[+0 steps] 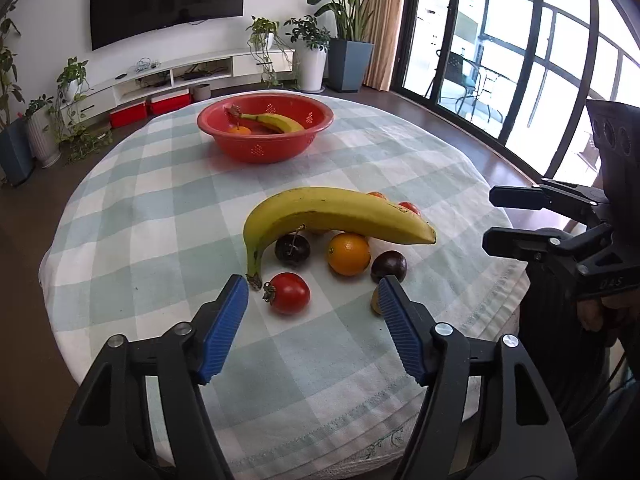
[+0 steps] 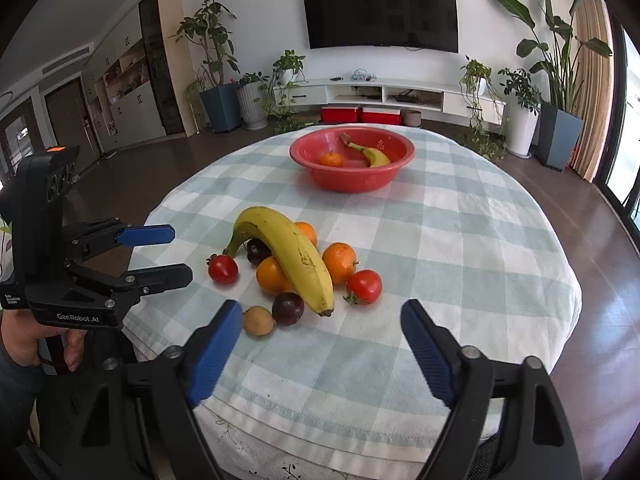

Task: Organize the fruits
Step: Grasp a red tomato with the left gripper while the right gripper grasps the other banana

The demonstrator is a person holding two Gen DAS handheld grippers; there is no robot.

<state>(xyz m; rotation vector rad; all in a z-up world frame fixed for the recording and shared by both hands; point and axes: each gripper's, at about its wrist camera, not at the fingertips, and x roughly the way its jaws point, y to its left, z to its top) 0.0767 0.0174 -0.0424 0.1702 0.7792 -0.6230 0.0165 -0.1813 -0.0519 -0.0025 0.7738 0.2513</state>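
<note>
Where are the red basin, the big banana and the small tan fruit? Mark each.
red basin (image 2: 394,148): right wrist view, right rim.
big banana (image 1: 332,210): left wrist view, mid-body.
small tan fruit (image 2: 258,321): right wrist view, centre.

Lying on the checked cloth: one banana (image 2: 294,258), three oranges (image 2: 339,262), two tomatoes (image 2: 364,286), two dark plums (image 2: 288,308), one small tan fruit (image 2: 258,321); sitting in the red bowl (image 2: 352,180), upper centre: one banana, one orange
</note>
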